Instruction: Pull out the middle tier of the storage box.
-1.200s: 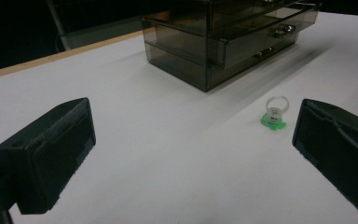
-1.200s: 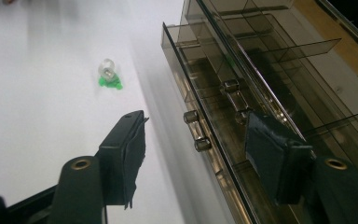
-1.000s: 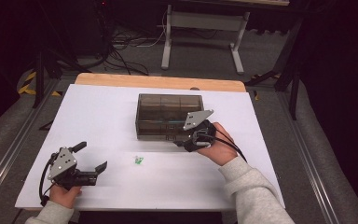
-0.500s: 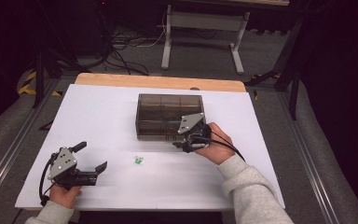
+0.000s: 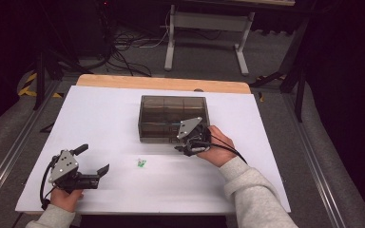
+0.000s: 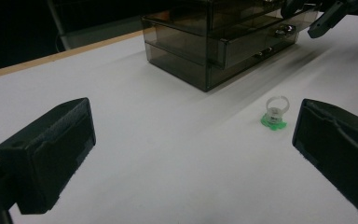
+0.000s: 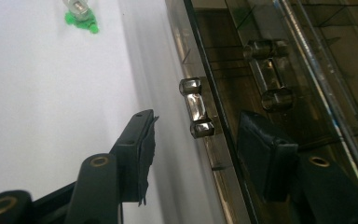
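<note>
On a white tabletop (image 5: 114, 114), a smoked-plastic drawer box (image 5: 171, 114) sits centre frame. At its front, the right tool (image 5: 189, 144) spreads its jaws astride a clear drawer handle (image 7: 196, 114), gripping nothing. Lower left, the left tool (image 5: 92, 164) gapes wide and empty. A green-based ring (image 5: 141, 163) lies between them.

Smoky drawer box (image 5: 173, 118) mid-table; green-based clear ring (image 5: 141, 163) lies nearby.
</note>
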`<action>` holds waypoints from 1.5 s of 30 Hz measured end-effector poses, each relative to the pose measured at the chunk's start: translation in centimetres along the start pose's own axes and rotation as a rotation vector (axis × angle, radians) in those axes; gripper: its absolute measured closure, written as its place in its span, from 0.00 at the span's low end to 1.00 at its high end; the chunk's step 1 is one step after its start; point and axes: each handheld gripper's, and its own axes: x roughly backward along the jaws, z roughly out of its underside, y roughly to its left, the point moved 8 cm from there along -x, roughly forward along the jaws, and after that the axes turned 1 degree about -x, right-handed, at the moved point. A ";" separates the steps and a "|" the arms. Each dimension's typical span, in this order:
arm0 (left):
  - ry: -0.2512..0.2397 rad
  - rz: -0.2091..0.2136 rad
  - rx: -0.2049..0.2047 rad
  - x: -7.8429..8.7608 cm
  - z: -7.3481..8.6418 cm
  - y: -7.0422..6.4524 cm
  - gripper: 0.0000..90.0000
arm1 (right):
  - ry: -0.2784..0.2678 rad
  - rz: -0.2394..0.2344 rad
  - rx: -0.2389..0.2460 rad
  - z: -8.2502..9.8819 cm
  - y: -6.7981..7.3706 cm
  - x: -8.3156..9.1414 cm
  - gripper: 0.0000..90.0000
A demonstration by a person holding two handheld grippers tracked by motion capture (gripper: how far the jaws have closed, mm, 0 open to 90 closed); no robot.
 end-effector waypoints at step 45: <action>0.002 0.001 -0.002 0.0 0.0 0.0 0.00 | 0.065 0.058 0.046 -0.2 1.2 0.3 0.75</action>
